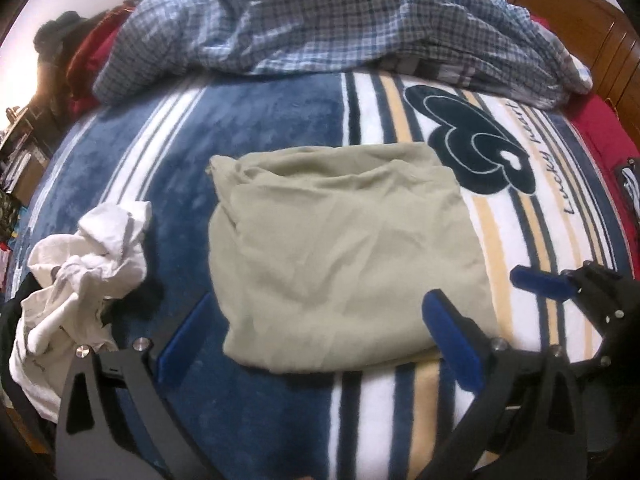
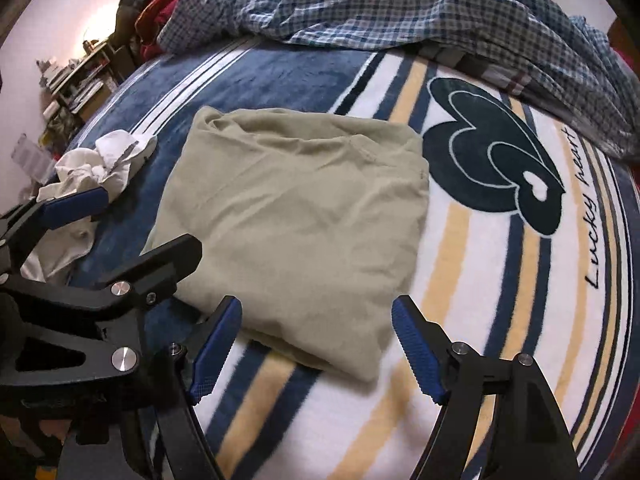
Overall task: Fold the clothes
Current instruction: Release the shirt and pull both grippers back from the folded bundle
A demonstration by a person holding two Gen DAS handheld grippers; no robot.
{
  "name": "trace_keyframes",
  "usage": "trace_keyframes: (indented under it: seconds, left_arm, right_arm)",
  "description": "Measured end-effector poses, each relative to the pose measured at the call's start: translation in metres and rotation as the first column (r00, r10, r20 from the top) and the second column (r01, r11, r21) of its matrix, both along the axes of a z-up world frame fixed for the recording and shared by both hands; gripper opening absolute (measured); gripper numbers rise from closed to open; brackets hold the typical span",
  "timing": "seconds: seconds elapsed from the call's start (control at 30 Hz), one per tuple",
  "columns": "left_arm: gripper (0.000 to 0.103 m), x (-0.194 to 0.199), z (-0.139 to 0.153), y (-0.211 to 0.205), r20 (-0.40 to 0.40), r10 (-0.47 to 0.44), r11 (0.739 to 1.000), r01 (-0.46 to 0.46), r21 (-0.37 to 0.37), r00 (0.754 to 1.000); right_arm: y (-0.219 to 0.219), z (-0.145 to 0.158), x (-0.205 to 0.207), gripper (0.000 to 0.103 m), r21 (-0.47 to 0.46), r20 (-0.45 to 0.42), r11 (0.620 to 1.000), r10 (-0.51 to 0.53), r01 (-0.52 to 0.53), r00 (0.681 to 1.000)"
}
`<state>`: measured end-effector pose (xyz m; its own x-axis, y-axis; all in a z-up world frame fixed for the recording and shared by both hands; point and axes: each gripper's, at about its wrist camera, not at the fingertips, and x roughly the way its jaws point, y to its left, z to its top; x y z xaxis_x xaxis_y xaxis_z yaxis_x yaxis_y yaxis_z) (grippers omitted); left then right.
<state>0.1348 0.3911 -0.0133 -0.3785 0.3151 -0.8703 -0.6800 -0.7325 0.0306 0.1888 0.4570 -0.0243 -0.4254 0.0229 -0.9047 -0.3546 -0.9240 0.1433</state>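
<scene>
Both wrist cameras low over blanket [image 1: 256, 128], facing checked quilt [image 1: 340, 16] at far end. Right view sits just right of left. Shared: beige garment [image 1: 340, 248], close.

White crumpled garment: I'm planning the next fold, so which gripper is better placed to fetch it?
Left, probably. The left gripper is open, and the white crumpled garment lies just beside its outer finger; the right gripper is farther.

home bedroom | bed w/ striped blanket [image 1: 256, 128] | plaid duvet [image 1: 320, 16] | wood headboard [image 1: 576, 20]
</scene>
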Motion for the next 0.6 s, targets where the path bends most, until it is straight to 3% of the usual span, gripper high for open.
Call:
trace_keyframes:
  seconds: [0.07,0.3,0.6]
  left_arm:
    - [0.103,-0.005,-0.003,0.003,0.05,0.006,1.0,-0.006,0.001,0.999]
    - [0.102,-0.014,-0.015,0.01,0.076,0.046,0.998,-0.042,-0.05,0.996]
    - [0.102,-0.013,-0.012,0.014,0.039,0.04,0.997,-0.037,-0.073,0.998]
  right_arm:
    - [0.004,-0.002,0.0,0.078,-0.024,0.004,1.0,-0.004,0.005,1.0]
    - [0.012,-0.009,-0.002,0.078,-0.064,0.009,0.998,-0.002,0.003,1.0]
    - [0.019,-0.012,0.002,0.078,-0.077,0.024,0.997,-0.003,0.005,1.0]
